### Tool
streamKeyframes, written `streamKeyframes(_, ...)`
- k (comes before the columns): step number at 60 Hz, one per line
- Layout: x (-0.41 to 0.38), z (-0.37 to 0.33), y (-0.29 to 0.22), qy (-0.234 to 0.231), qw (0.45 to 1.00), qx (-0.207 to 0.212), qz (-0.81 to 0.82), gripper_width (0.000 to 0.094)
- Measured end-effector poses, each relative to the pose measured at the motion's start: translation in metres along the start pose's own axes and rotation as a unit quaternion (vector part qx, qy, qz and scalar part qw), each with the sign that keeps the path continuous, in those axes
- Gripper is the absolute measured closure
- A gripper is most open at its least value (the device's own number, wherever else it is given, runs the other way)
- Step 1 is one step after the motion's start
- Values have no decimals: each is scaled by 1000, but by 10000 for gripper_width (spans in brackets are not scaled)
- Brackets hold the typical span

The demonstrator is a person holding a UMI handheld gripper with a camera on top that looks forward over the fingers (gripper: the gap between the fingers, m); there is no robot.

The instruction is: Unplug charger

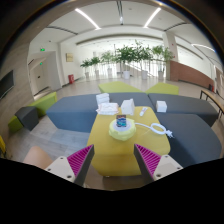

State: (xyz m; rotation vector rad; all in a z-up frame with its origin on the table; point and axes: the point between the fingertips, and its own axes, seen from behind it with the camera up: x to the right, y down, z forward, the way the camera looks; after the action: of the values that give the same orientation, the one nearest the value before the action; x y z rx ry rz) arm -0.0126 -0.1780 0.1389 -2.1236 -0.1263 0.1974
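Observation:
A yellow table (105,150) stands ahead of me. On it, beyond my fingers, a small dark and blue charger-like object (121,122) sits on a pale green round base (120,134). A white cable (160,130) runs from it to the right across the table top. My gripper (114,160) is open and empty, with its magenta pads (80,160) wide apart over the table's near part. The charger is well ahead of the fingertips, roughly centred between them.
White boxes (106,103) lie at the table's far end, and another white box (160,105) at the far right. Grey sofas (70,112) flank the table. Green planters (130,55) stand at the back of the hall.

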Motion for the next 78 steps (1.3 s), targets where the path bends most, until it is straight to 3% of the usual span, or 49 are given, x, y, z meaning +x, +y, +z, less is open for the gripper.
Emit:
streamKeyframes(9, -9, -3, -1, -5, 1000, -17, -2, 108)
streamKeyframes(18, 8, 51, -2, 19, 999, -28, -16, 104)
streamKeyframes(34, 37, 178, -53, 58, 995, 61, -53, 111)
streamKeyframes(43, 46, 244, -60, 61, 994, 80, -41, 128)
streamKeyframes(47, 46, 261, -60, 59, 993, 93, -34, 177)
streamKeyframes(51, 48, 272, -65, 61, 990, 121, -40, 556)
streamKeyframes(61, 48, 270, -64, 45, 990, 130, -2, 612)
streamKeyframes(68, 48, 272, -64, 46, 991, 123, -7, 734)
streamKeyframes(78, 49, 263, -83, 54, 991, 124, 1, 757)
